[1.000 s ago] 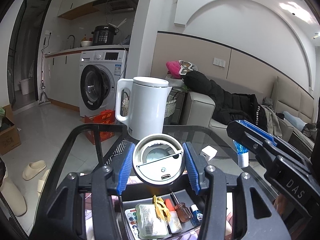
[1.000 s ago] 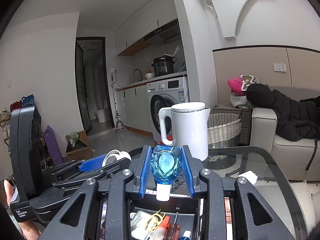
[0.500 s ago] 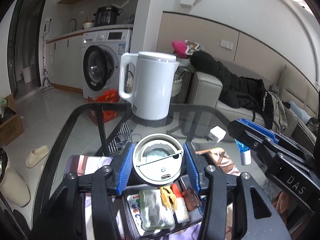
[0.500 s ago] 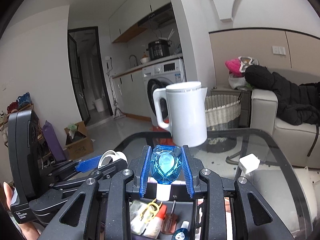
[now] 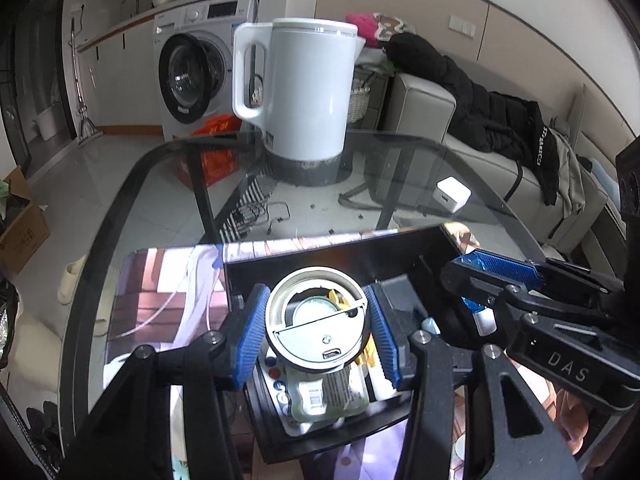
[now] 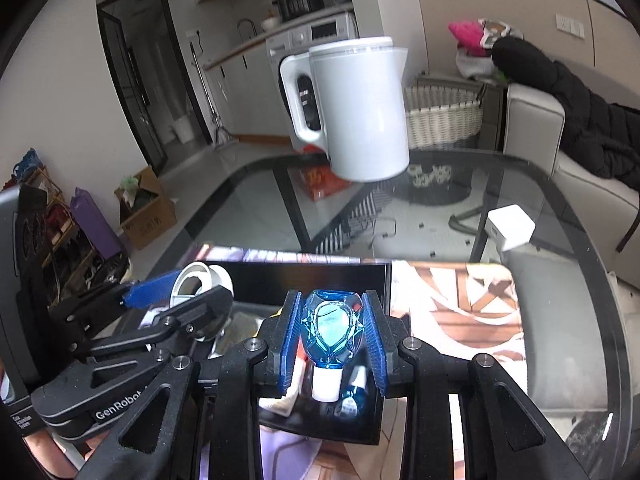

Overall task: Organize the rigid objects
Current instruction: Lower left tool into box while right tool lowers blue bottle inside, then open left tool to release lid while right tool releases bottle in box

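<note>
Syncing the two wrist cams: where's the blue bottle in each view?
Left wrist: blue bottle at the right, mostly hidden between the right gripper's fingers, above the black tray.
Right wrist: blue bottle at lower centre, clamped between the blue pads.
Shared landmark: white kettle on the glass table.

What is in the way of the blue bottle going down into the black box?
Nothing blocks the path. The right tool holds the blue bottle right above the black box. A smaller blue bottle and other small things already lie at the bottom, so it would land among them.
</note>
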{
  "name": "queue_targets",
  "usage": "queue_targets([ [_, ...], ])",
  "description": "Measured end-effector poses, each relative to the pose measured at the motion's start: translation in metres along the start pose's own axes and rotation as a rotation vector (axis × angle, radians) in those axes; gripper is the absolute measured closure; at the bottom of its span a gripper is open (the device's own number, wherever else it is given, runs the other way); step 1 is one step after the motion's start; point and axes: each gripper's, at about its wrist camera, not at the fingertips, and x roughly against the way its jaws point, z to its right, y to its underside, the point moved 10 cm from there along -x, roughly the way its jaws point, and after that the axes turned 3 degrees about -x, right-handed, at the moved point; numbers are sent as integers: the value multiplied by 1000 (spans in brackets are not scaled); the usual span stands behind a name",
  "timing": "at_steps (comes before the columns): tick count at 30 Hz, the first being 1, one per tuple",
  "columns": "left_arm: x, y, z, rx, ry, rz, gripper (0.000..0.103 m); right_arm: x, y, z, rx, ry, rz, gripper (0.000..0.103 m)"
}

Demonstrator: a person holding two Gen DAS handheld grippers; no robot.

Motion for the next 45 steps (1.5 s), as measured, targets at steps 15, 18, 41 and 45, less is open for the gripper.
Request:
queue_targets([
  [15,5,21,7,-66,26,-117,55,-14,36,-7,44,-24,-171,74],
  [18,7,30,15,-93,40,-157,55,-12,43,-10,51,-29,-207,75],
  [41,65,18,16,-134,-35,75,43,44,42,-20,11,-71,-90,53],
  [45,70,23,6,-82,-49,93,43,56,49,-22,4,-67,-62,51],
])
